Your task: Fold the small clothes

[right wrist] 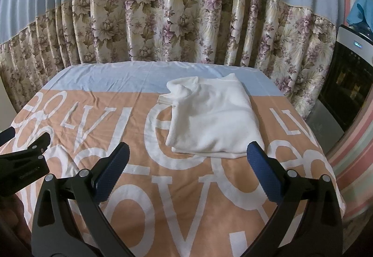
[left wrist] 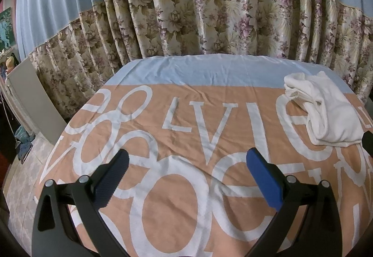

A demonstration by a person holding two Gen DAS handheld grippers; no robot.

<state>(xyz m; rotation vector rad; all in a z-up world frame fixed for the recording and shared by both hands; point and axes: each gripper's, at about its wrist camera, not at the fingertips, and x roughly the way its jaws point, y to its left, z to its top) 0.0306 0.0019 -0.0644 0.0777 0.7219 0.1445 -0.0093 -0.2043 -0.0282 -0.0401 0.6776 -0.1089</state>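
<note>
A white garment (right wrist: 212, 117) lies folded in a soft stack on the peach sheet with big white letters (right wrist: 186, 198), toward the far right of the bed. It also shows in the left wrist view (left wrist: 324, 110) at the right. My right gripper (right wrist: 188, 156) is open and empty, just in front of the garment, with its right finger (right wrist: 263, 173) near the garment's front edge. My left gripper (left wrist: 187, 159) is open and empty over the bare sheet (left wrist: 186, 198), left of the garment. The left gripper also shows at the left edge of the right wrist view (right wrist: 25, 159).
A blue and floral curtain (right wrist: 174, 23) hangs right behind the bed. A dark appliance (right wrist: 347, 84) stands at the bed's right. A white panel (left wrist: 35, 98) and a blue cloth heap (left wrist: 23, 142) are on the floor at the left.
</note>
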